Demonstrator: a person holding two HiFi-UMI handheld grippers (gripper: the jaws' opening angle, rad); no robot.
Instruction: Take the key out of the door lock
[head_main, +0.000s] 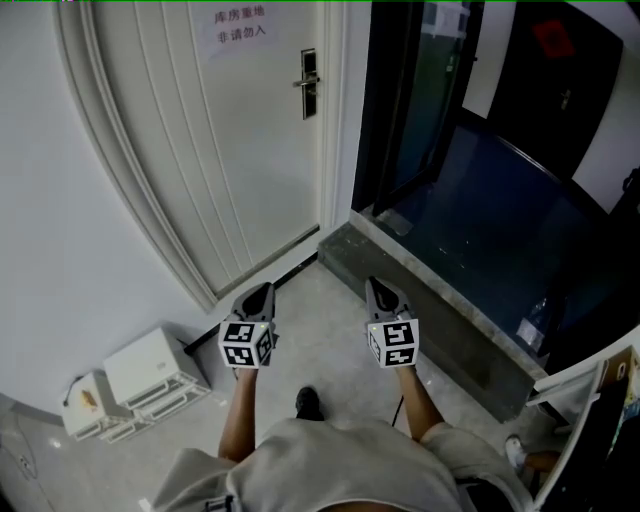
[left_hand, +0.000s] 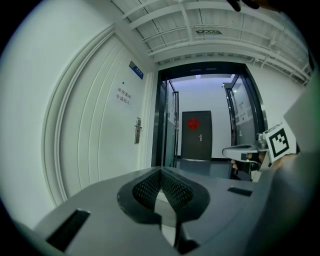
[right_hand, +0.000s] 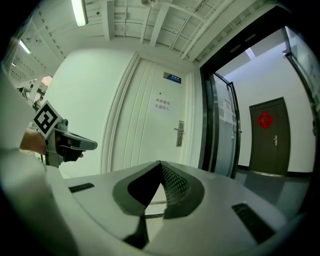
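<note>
A white door (head_main: 230, 140) stands ahead with a metal lock plate and lever handle (head_main: 309, 83) at its right edge; the same handle (left_hand: 137, 130) (right_hand: 179, 133) appears in both gripper views. The key is too small to make out. My left gripper (head_main: 262, 290) and right gripper (head_main: 378, 287) are held low in front of the person, well short of the door, side by side. Both have their jaws shut with nothing between them. The tips meet in the left gripper view (left_hand: 161, 170) and in the right gripper view (right_hand: 160, 163).
A paper notice (head_main: 240, 27) hangs on the door. To the right is a dark glass doorway (head_main: 420, 100) over a grey stone threshold (head_main: 440, 300), with a dark door bearing a red ornament (left_hand: 193, 124) beyond. White boxes (head_main: 150, 375) sit on the floor at the left wall.
</note>
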